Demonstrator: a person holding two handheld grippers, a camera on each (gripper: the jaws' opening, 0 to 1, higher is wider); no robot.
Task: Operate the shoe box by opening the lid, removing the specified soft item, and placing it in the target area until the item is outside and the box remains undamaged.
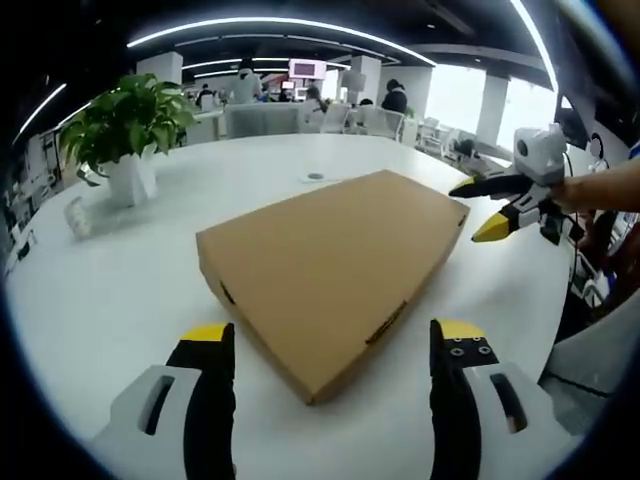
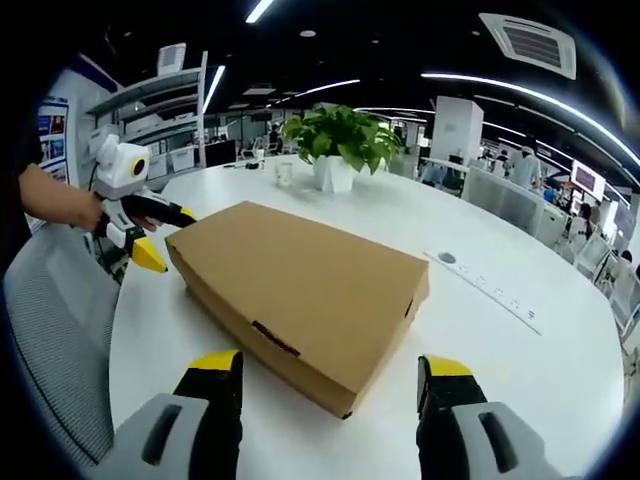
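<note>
A flat brown cardboard shoe box (image 1: 330, 265) lies shut on the round white table (image 1: 110, 300). In the left gripper view my left gripper (image 1: 332, 340) is open, its yellow-tipped jaws standing wide on either side of the box's near corner, with nothing held. My right gripper (image 1: 480, 208), held by a hand, hovers open at the box's far right corner. In the right gripper view the same box (image 2: 300, 285) sits between the wide-open jaws of my right gripper (image 2: 330, 365). There my left gripper (image 2: 168, 238) is open just off the box's far left corner. What is inside the box is hidden.
A potted green plant (image 1: 130, 130) (image 2: 340, 140) stands on the table beyond the box, with a small clear item (image 1: 77, 215) beside it. A socket strip (image 2: 485, 285) is set in the tabletop. A grey mesh chair (image 2: 55, 330) is at the table's edge. People sit at desks far behind.
</note>
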